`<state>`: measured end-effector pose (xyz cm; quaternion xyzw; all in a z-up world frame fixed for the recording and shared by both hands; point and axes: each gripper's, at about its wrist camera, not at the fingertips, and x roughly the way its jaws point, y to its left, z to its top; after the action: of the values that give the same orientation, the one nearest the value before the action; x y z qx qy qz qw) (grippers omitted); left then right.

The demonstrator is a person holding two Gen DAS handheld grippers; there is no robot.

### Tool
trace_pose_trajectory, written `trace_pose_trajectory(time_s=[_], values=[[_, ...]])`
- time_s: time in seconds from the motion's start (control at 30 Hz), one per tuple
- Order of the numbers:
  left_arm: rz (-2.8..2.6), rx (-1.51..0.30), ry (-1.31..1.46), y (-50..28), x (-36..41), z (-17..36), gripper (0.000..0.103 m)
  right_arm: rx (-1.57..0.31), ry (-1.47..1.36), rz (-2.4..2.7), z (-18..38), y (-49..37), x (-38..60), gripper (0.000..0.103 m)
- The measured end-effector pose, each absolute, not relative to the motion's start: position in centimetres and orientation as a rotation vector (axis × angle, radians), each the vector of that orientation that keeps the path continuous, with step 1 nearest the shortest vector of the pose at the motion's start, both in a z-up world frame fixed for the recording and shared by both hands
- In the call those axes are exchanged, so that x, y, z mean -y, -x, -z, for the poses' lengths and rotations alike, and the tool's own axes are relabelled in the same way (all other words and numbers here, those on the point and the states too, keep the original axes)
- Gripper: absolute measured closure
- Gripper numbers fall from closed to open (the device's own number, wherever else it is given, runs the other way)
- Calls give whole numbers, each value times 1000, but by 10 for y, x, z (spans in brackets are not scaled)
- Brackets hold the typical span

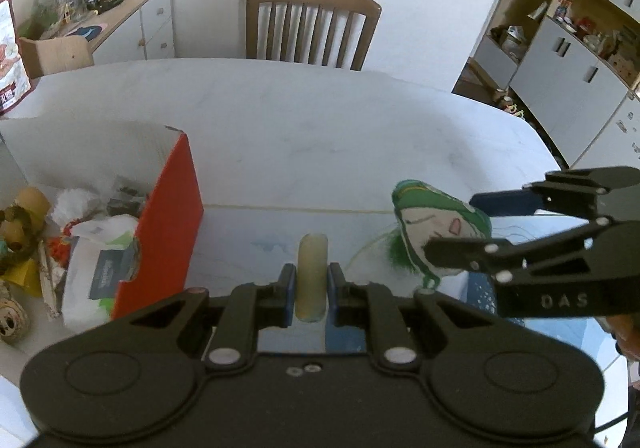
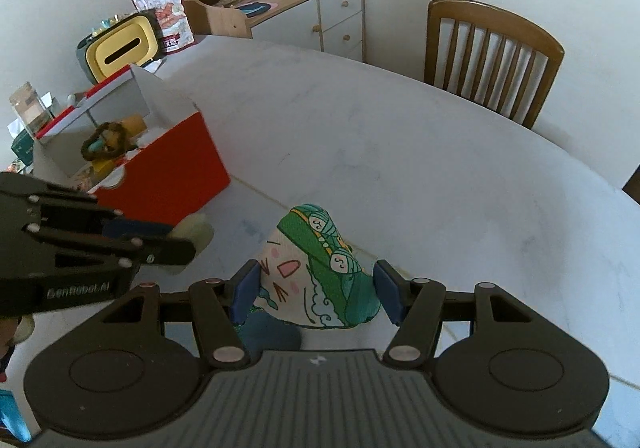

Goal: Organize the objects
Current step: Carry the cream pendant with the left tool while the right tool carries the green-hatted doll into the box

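My left gripper (image 1: pixel 312 290) is shut on a pale yellowish disc (image 1: pixel 312 276) that stands on edge between its blue pads, lifted above the white table (image 1: pixel 300 127). In the right wrist view that gripper (image 2: pixel 188 244) comes in from the left with the same disc (image 2: pixel 198 234). My right gripper (image 2: pixel 316 294) is shut on a soft green and white cartoon plush (image 2: pixel 316 272), with a pad against each side. The left wrist view shows the plush (image 1: pixel 432 224) held by the right gripper (image 1: pixel 460 228) at the right. A red box (image 1: pixel 172 224) with several items inside stands at the left.
A wooden chair (image 1: pixel 312 27) stands behind the far table edge. A yellow tissue holder (image 2: pixel 120 47) and a printed bag (image 2: pixel 160 7) stand behind the red box (image 2: pixel 168 171). A sideboard (image 2: pixel 312 11) crowded with small things lines the wall, and shelves (image 1: pixel 580 27) stand at the right.
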<state>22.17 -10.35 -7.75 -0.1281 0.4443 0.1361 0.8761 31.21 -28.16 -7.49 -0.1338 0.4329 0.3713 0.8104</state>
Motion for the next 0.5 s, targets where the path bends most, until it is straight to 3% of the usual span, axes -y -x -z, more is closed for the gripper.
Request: trace_pose_trajectory(time_s=[0.5], values=[[-200,-926,244,-187,89,52,89,-900,282,-748,29,-246,276,42]])
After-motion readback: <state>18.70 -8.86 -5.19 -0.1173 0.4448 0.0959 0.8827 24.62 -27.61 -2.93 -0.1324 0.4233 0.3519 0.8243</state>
